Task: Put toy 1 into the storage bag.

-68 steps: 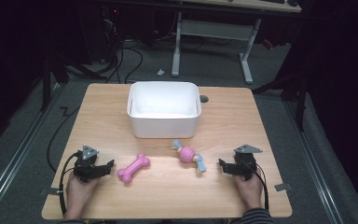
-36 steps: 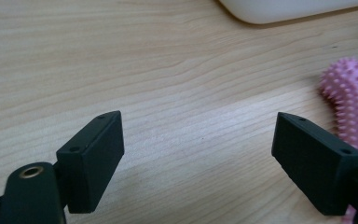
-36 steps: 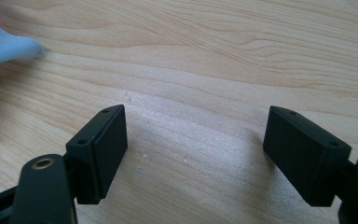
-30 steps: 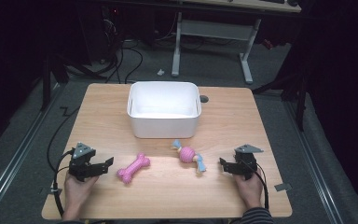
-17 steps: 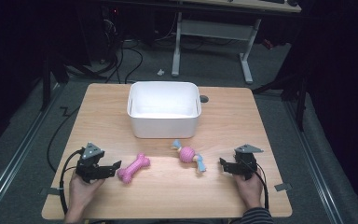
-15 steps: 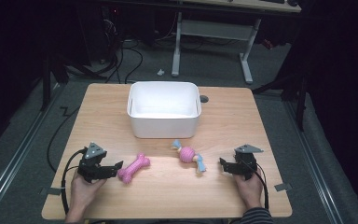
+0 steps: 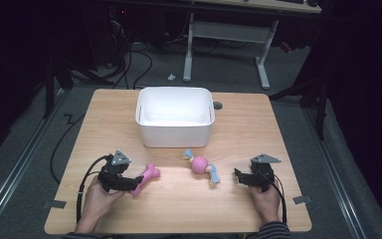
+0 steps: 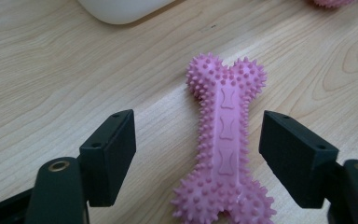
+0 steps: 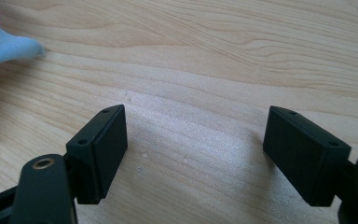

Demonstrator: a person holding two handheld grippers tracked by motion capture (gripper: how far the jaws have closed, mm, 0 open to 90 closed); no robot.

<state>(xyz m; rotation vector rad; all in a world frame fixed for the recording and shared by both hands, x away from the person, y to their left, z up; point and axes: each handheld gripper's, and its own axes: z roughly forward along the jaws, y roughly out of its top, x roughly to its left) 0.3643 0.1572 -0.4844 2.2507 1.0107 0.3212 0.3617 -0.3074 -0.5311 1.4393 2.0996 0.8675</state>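
Left gripper (image 8: pixel 198 154) straddled the pink spiky bone toy (image 8: pixel 223 154), jaws just closing, pads not touching yet. Right gripper (image 9: pixel 193 149) sat released over bare table (image 9: pixel 205 60), ball toy (image 7: pixel 201 165) off beside it.

**Wooden table bearing a tub and two toys**

A light wooden table (image 7: pixel 104 114) is carrying everything here, its grain running across the top. A white tub (image 7: pixel 175 117) is sitting toward the far middle. Nearer the person, a pink spiky bone toy (image 7: pixel 146 178) is lying flat on the wood at the left. A pink ball toy with blue ends (image 7: pixel 201 166) is lying just right of centre, apart from the bone. A small dark round fitting (image 7: pixel 217 105) is sitting in the tabletop beside the tub.
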